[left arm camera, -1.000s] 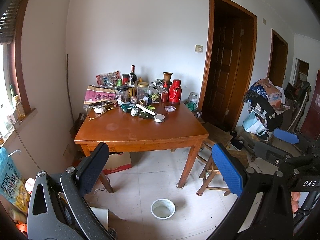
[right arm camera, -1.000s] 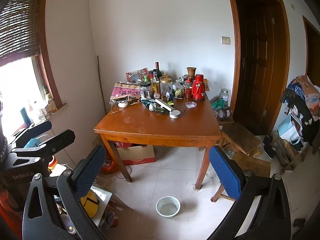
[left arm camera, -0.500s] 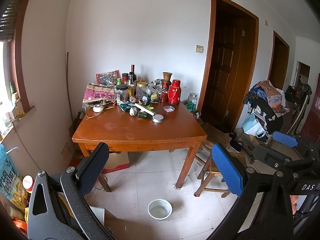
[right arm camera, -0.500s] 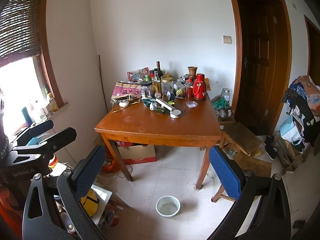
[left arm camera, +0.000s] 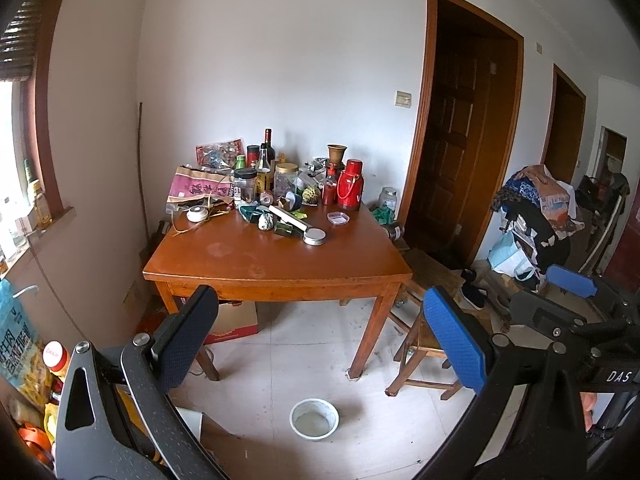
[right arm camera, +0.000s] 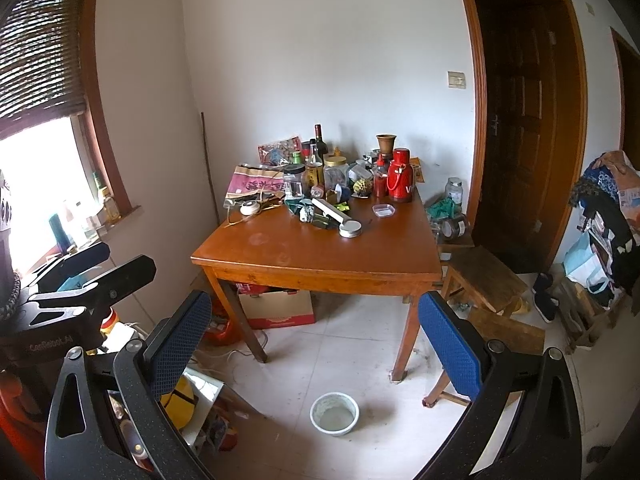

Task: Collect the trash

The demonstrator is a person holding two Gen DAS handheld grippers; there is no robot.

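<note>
Both grippers hang out in the room, well short of the table [left arm camera: 276,264], nothing in either one. Left gripper [left arm camera: 320,324] has its fingers spread wide and empty; right gripper [right arm camera: 316,332] is the same, wide and empty.

The trash looks to be the litter [left arm camera: 280,220] heaped on the table's far half: a crumpled wad [left arm camera: 265,222], green scraps, a loose round lid [left arm camera: 315,236]. From the left fingers that pile sits at about 12 o'clock, a touch toward 11. From the right fingers the litter [right arm camera: 324,212] is dead on 12 o'clock. Neither arm looks clearly nearer; both are well apart from it, with the bare near half of the tabletop between.

A white box [right arm camera: 334,210] lies in the heap, its long axis running from 10 to 4.

A white bowl [right arm camera: 334,413] sits on the floor under both grippers, at 6 o'clock. I can't tell whether it's meant to take the trash.
</note>
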